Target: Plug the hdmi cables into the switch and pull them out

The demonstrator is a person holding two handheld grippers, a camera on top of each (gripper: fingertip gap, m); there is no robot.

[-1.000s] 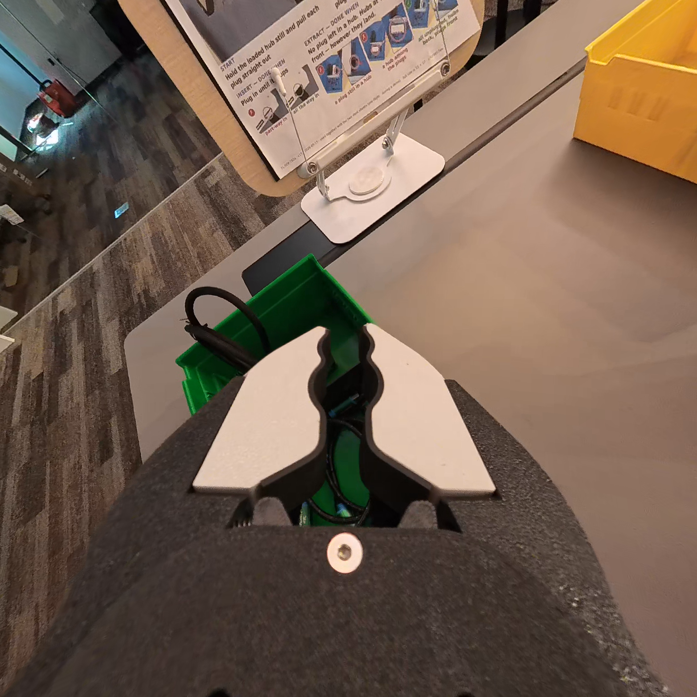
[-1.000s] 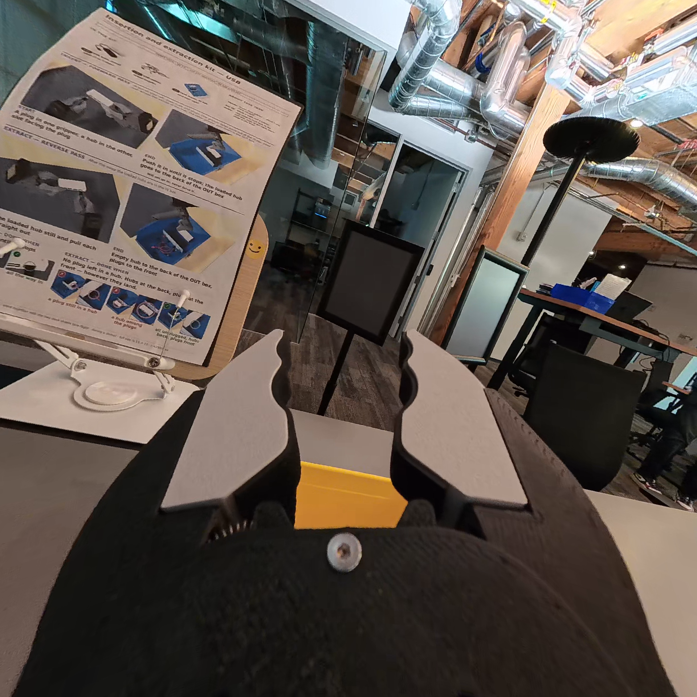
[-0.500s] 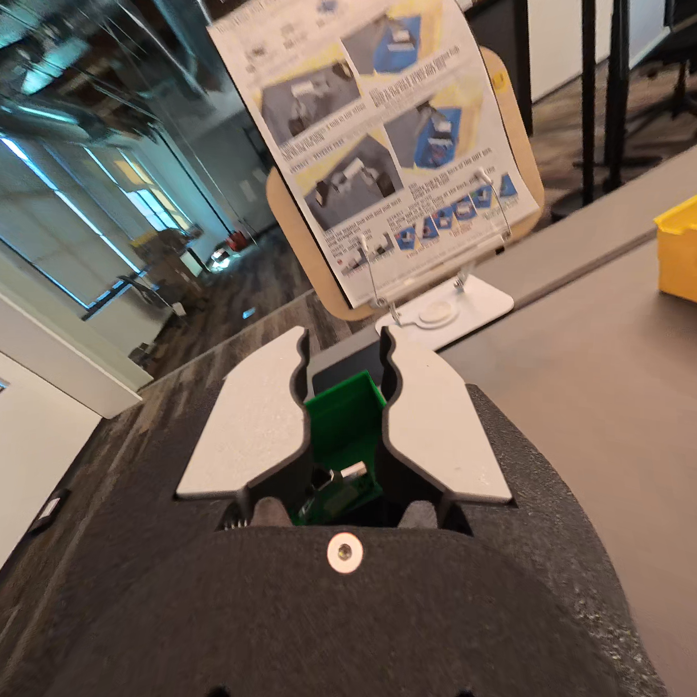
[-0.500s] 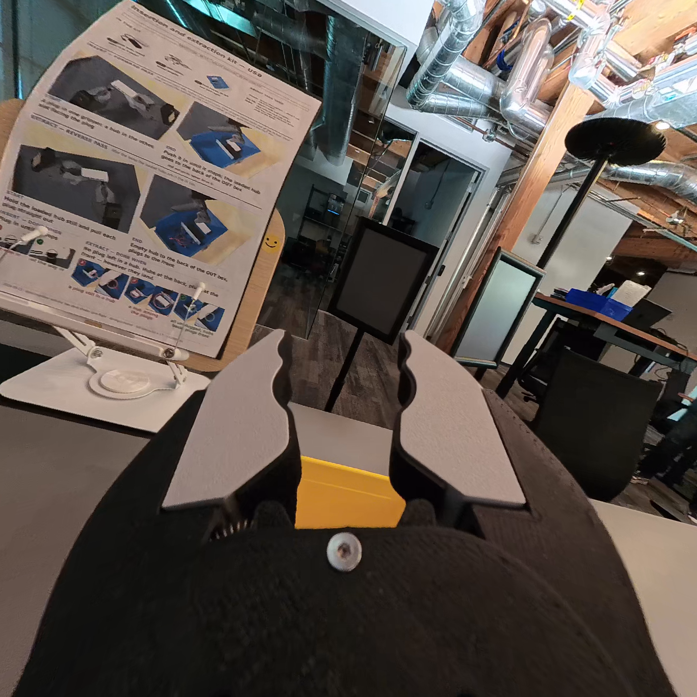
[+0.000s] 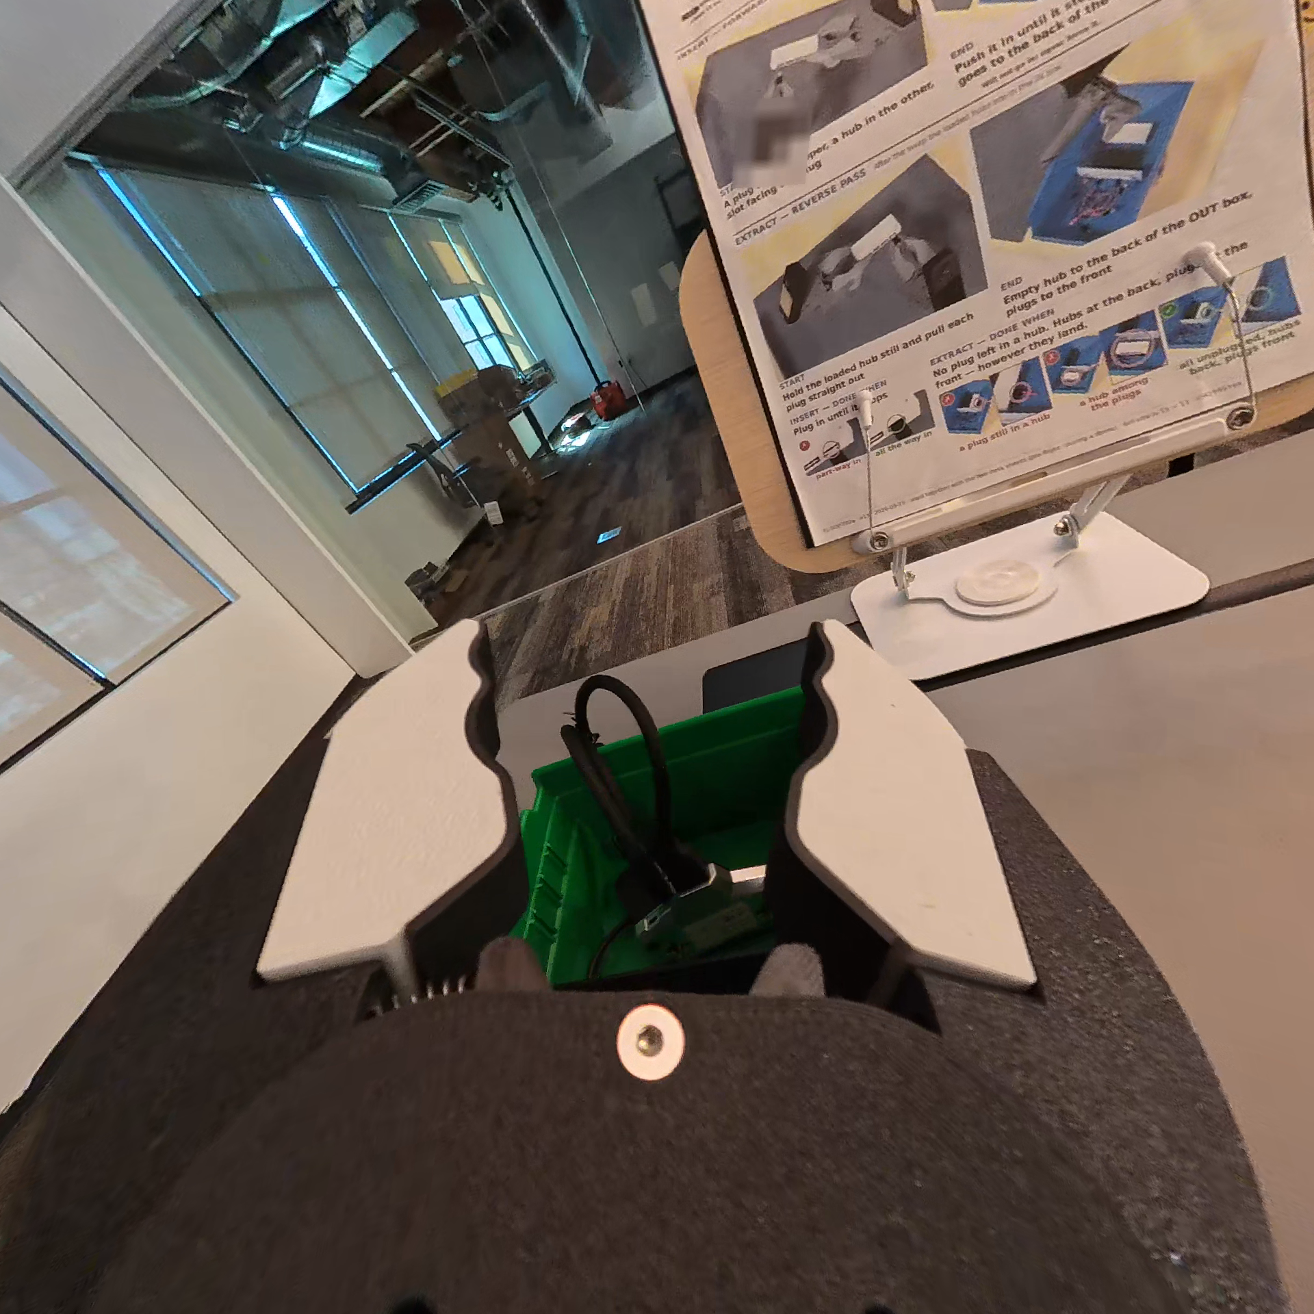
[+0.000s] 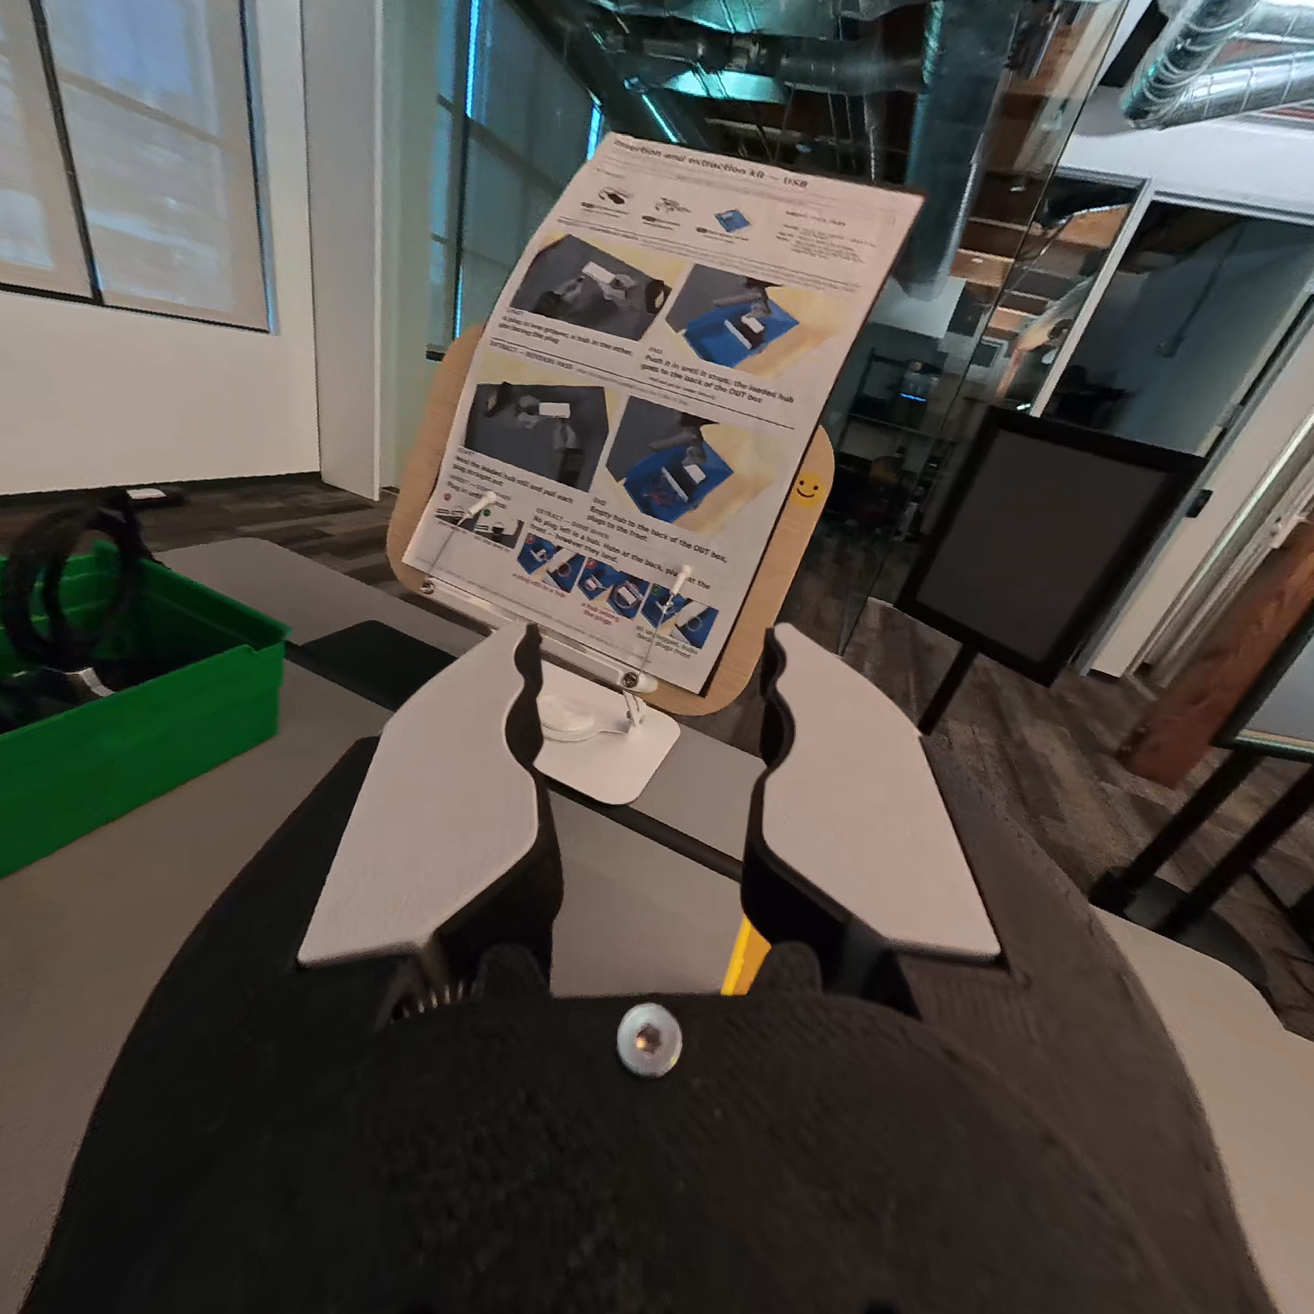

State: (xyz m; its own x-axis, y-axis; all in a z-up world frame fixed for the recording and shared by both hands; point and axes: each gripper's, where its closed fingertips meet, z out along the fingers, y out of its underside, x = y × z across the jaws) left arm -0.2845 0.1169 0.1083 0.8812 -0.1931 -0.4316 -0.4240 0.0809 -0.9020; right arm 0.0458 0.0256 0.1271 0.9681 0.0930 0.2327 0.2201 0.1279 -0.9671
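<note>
Two grippers, two bins, one instruction sheet on one stand. The left gripper (image 5: pixel 647 665) is spread wide with nothing between its fingers; it hangs above the green bin (image 5: pixel 718 775), which stands at the near left end of the grey table (image 5: pixel 1109 782). Inside the bin, seen through the finger gap, a looped black cable (image 5: pixel 626 754) rises above the rim and ends at a metal-shelled plug or switch (image 5: pixel 700 906); which of the two cannot be told. The right gripper (image 6: pixel 647 654) is likewise released and empty, aimed at the instruction sheet (image 6: pixel 654 419) on its white stand (image 6: pixel 604 754). The green bin lies to its left; a sliver of yellow bin (image 6: pixel 746 956) shows between its fingers.
</note>
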